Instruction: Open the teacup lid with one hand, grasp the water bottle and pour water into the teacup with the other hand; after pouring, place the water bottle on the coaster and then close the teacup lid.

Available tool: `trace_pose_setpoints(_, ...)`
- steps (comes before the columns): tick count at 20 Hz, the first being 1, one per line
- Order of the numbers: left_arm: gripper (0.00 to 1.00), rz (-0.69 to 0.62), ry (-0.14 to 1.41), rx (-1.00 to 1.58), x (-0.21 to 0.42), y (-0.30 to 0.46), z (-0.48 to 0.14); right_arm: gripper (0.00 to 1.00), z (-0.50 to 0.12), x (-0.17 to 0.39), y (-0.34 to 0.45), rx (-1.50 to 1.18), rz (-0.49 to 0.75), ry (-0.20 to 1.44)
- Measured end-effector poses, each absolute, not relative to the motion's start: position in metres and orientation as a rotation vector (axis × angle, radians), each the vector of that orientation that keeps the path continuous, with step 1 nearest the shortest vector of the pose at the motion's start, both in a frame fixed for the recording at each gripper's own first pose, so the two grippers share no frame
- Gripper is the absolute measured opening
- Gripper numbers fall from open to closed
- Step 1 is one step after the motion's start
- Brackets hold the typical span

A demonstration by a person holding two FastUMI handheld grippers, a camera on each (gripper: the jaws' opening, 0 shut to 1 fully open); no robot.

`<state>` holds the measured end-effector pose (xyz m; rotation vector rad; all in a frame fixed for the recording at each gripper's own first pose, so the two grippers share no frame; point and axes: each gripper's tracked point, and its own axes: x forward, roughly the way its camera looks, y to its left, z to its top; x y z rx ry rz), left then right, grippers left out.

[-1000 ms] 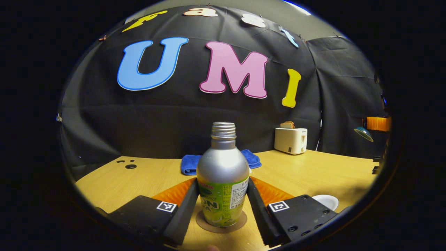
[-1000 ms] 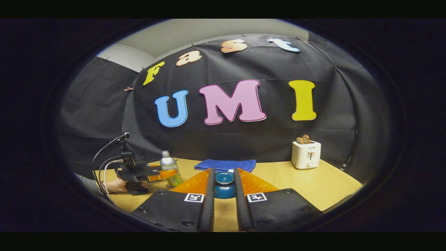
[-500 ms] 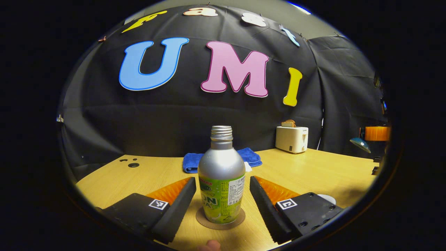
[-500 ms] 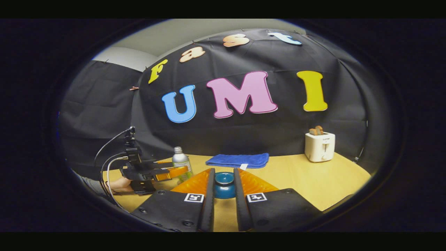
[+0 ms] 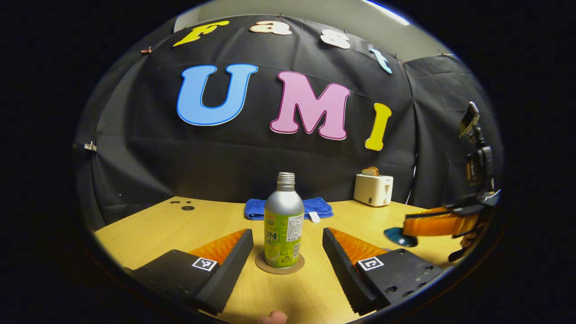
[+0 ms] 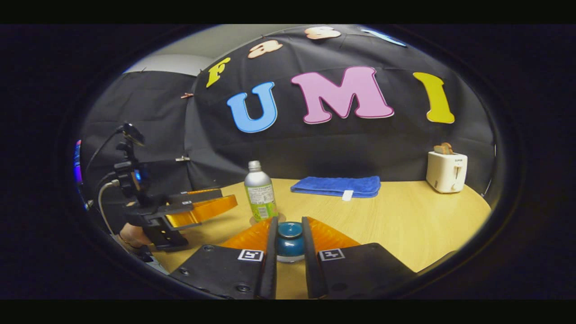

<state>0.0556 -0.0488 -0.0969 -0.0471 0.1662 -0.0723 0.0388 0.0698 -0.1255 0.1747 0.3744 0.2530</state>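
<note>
Two of the task's things show where the job stands: the water bottle [image 5: 283, 220] stands upright on its round coaster [image 5: 279, 263] on the table [image 5: 405, 216], and the blue teacup lid [image 6: 289, 235] is clamped between the fingers of the right gripper [image 6: 289, 252]. With the bottle parked on the coaster, the pouring looks done, so what remains is probably setting the lid on the teacup; the cup itself I cannot make out. The left gripper [image 5: 288, 252] is released, its jaws spread wide on either side of the bottle and clear of it, which suits a hand that has let go. In the left gripper view the right gripper hangs off to the side with the lid's dark rim [image 5: 399, 236] poking out above the tabletop. Farther back lie a folded blue towel [image 6: 336, 186] and a white toaster [image 6: 446, 171], both well apart from the bottle.
</note>
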Motion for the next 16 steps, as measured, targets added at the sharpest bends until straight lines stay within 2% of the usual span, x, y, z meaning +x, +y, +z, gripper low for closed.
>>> trace_pose_setpoints(6,0.98,-0.040,0.139,-0.062,0.041,-0.034,-0.095,0.30,-0.159,0.042,0.080,0.114,0.251,0.452)
trace_pose_setpoints(7,0.98,-0.047,0.146,-0.070,0.041,-0.035,-0.096,0.25,-0.163,0.042,0.079,0.103,0.247,0.458)
trace_pose_setpoints(8,0.98,-0.056,0.156,-0.068,0.041,-0.036,-0.099,0.30,-0.164,0.043,0.079,0.098,0.243,0.458)
trace_pose_setpoints(12,0.97,-0.054,0.136,-0.061,0.040,-0.034,-0.092,0.30,-0.166,0.045,0.080,0.107,0.236,0.456)
trace_pose_setpoints(13,0.96,-0.056,0.134,-0.062,0.040,-0.034,-0.091,0.25,-0.167,0.046,0.081,0.107,0.240,0.457)
trace_pose_setpoints(14,0.96,-0.058,0.134,-0.060,0.040,-0.035,-0.091,0.30,-0.168,0.045,0.083,0.103,0.243,0.460)
trace_pose_setpoints(16,0.96,-0.066,0.132,-0.060,0.039,-0.038,-0.090,0.30,-0.171,0.045,0.084,0.088,0.247,0.466)
